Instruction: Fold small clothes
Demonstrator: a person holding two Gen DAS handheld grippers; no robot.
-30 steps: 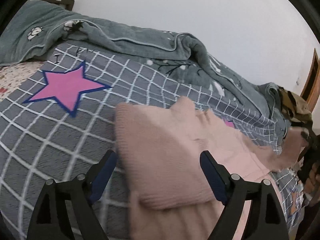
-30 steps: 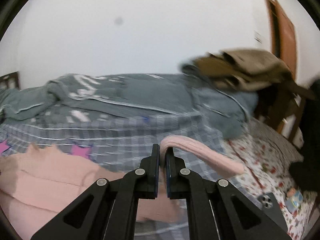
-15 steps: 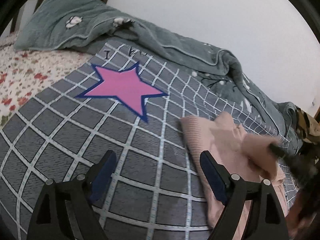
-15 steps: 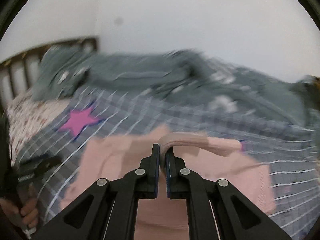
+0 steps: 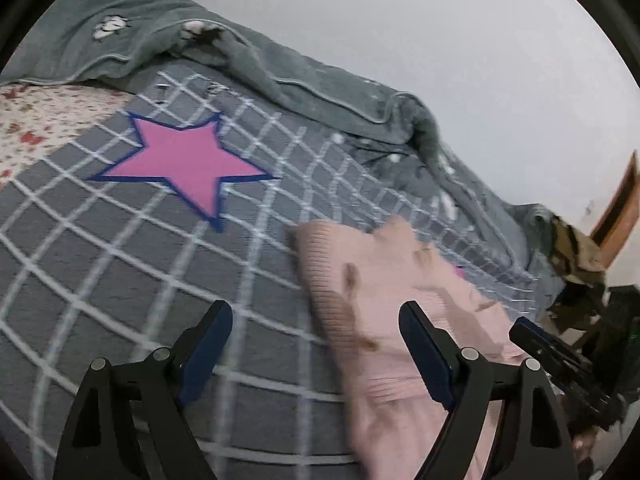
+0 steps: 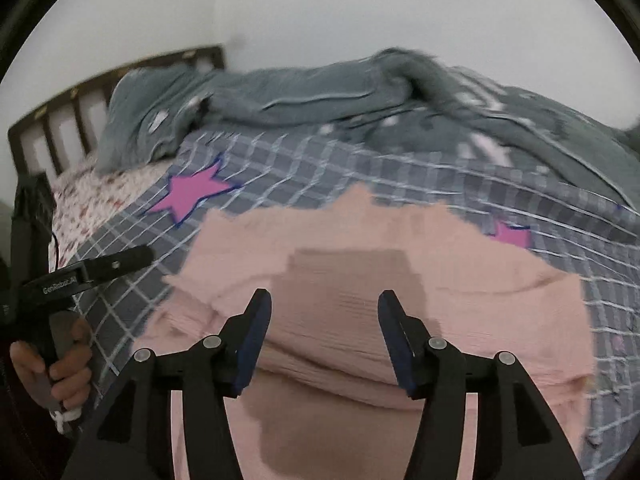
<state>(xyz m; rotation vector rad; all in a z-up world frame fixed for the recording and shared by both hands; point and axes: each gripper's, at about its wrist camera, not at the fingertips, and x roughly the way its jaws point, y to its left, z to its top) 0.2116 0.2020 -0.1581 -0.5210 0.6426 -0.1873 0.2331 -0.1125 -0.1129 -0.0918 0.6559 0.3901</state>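
Right claw released, jaws just been opening, nothing between them; soft pink knitted garment lies flat on bed directly below and ahead, filling centre and lower frame, long axis left-right; left claw spread wide, empty, garment's ribbed edge at its right finger; right claw nearer; no containers in view

Soft, even indoor light, no glare; the right gripper throws a shadow on the pink sweater. Motion blur smears both views (fisheye bends the dark-ringed edges)
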